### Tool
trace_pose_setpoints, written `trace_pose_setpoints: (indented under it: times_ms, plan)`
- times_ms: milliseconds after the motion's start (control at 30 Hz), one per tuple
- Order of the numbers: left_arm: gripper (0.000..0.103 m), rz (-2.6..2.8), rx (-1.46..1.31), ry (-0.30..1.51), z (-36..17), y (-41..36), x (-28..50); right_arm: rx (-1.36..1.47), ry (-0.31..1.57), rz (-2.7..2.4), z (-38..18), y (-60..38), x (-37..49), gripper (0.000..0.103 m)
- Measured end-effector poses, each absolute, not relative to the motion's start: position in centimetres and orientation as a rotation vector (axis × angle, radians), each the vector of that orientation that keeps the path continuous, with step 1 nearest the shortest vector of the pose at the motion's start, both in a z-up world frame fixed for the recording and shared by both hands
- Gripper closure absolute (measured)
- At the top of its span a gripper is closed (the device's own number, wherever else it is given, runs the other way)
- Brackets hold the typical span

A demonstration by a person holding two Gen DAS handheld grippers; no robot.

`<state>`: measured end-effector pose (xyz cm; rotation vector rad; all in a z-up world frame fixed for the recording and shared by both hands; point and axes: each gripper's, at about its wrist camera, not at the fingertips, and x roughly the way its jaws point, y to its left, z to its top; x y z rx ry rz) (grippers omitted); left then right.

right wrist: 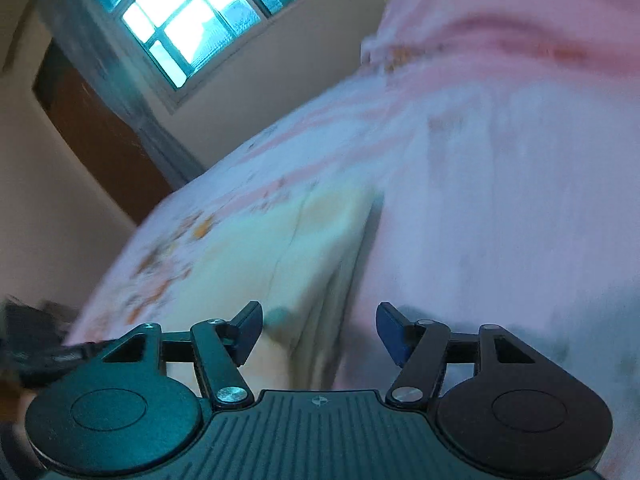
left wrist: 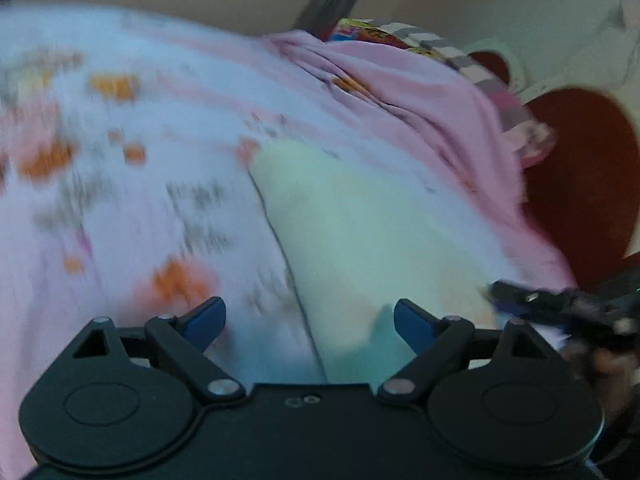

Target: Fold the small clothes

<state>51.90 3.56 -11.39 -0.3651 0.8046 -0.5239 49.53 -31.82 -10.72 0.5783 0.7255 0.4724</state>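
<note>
Left wrist view shows the left gripper [left wrist: 310, 322] with jaws spread wide and nothing between them, low over a pale yellow garment [left wrist: 352, 248] lying on the floral bedsheet [left wrist: 120, 184]. The garment's long axis runs straight ahead from the fingers, towards the far edge of the bed. The right gripper [right wrist: 320, 330], equally wide and empty, hangs over the garment's layered right edge, so both appear about equally near. Heavy blur hides finer detail.
</note>
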Motion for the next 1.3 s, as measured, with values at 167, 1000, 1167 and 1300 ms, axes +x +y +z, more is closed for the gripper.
trace_pose_setpoints:
  times_ms: [167, 1000, 1167, 1300]
  plan:
    - [0.015, -0.638, -0.607, 0.829, -13.4, 6.0, 53.4, 0.658, 0.769, 0.516, -12.1, -32.2, 50.0, 0.04]
    - [0.063, -0.678, -0.539, 0.767, -14.6, 1.4, 58.3, 0.64, 0.756, 0.648, -13.2, -29.6, 55.1, 0.065]
    - [0.07, -0.67, -0.462, 0.643, -10.8, 1.7, 54.5, 0.469, 0.635, 0.639, -8.6, -27.3, 51.5, 0.075]
    - [0.07, -0.68, -0.382, 0.48, -5.1, 2.7, 47.7, 0.402, 0.484, 0.677, -3.4, -26.6, 45.7, 0.075]
